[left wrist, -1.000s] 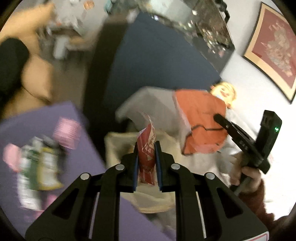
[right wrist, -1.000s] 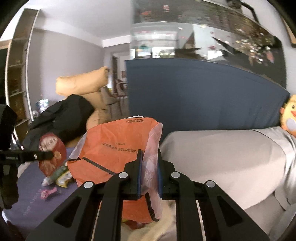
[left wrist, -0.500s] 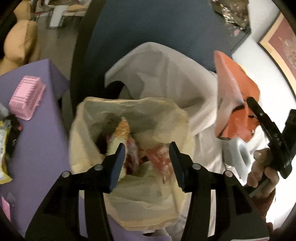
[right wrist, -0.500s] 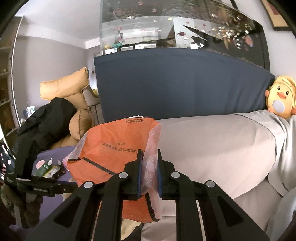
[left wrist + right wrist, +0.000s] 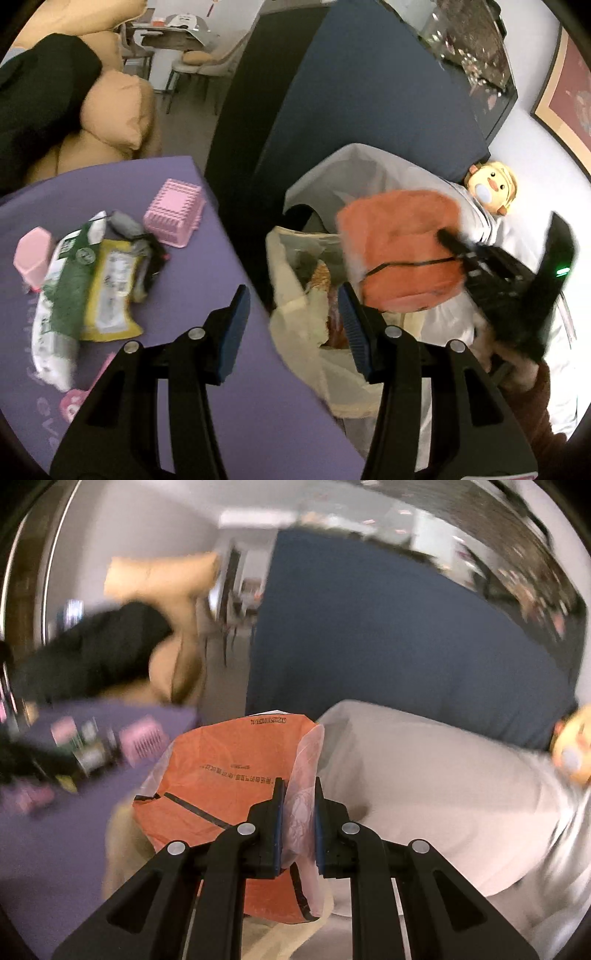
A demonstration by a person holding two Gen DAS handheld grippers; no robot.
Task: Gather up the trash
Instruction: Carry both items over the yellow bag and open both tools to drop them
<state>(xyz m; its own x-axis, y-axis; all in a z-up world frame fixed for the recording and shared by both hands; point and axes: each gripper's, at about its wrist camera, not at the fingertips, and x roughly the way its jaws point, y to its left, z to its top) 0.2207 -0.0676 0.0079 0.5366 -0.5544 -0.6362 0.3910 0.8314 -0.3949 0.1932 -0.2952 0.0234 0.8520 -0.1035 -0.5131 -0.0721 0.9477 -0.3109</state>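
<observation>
My left gripper [image 5: 293, 321] is open and empty above the edge of the purple table [image 5: 192, 387]. A cream trash bag [image 5: 295, 317] stands open beside the table with wrappers inside. My right gripper [image 5: 298, 827] is shut on an orange plastic bag [image 5: 229, 775] and holds it over the trash bag; it also shows in the left wrist view [image 5: 402, 254]. A green-and-white packet [image 5: 62, 295] and a yellow packet [image 5: 109, 291] lie on the table at the left.
A pink basket [image 5: 175, 212] and a pink cup [image 5: 31, 254] stand on the table. A grey-covered sofa [image 5: 424, 786] lies behind the bag with a yellow duck plush [image 5: 489, 186]. A dark blue panel [image 5: 362, 110] stands behind. Tan cushions [image 5: 118, 107] are at far left.
My left gripper let the red wrapper go into the trash bag, opened wide and swung back left toward the table. My right gripper kept hold of the orange bag and moved nearer the trash bag.
</observation>
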